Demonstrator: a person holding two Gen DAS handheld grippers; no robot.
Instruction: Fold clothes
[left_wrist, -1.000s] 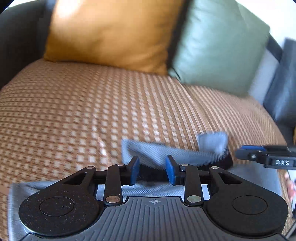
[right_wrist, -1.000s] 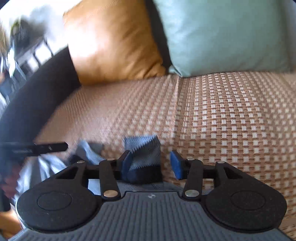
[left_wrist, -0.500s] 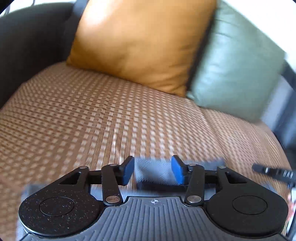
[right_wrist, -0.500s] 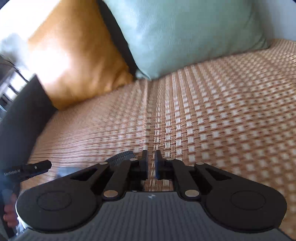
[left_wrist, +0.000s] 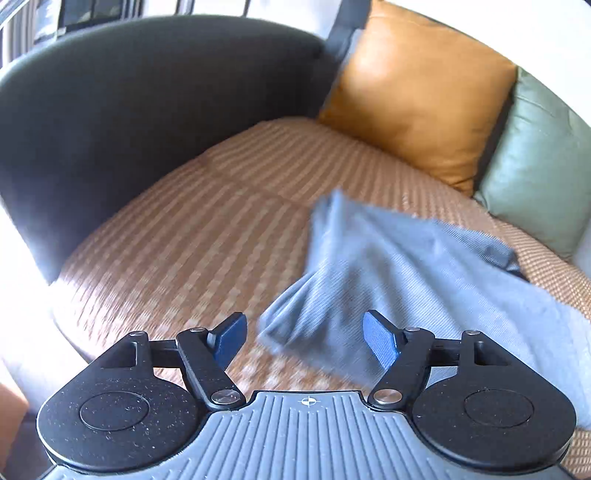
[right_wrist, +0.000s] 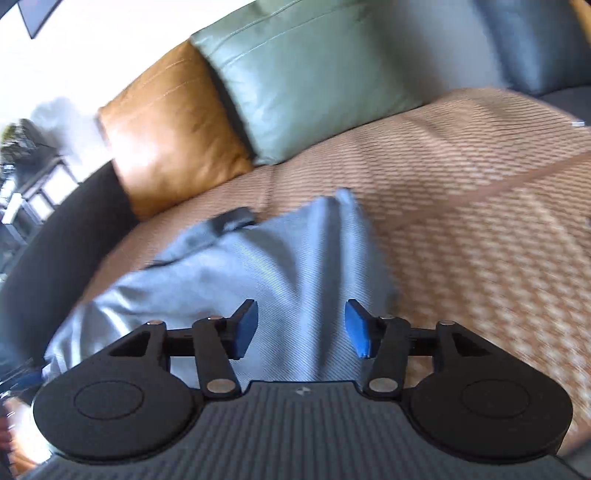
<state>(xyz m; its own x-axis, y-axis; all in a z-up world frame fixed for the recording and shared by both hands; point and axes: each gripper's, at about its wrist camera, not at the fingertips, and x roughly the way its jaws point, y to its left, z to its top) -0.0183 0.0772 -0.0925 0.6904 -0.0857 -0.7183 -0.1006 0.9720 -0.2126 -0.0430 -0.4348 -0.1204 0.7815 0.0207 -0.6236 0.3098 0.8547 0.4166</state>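
Left wrist view: the left gripper (left_wrist: 303, 338) has its jaws opening, the blue pads pressing on nothing. The grey garment (left_wrist: 399, 280) lies crumpled on the woven sofa seat (left_wrist: 177, 251), in front of the orange cushion (left_wrist: 417, 92).

Right wrist view: the right gripper (right_wrist: 301, 328) is opening too, its pads clear of the cloth. The grey garment (right_wrist: 229, 273) spreads across the sofa seat (right_wrist: 461, 206) below the orange cushion (right_wrist: 166, 129), beside which leans a green cushion (right_wrist: 314, 81).

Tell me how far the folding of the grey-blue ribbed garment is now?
One fold looks made: the grey-blue ribbed garment lies doubled on the brown woven cushion. Nothing is held; the left gripper and right gripper are opening, pads clear. Smoothing its bunched corner remains, perhaps another fold.
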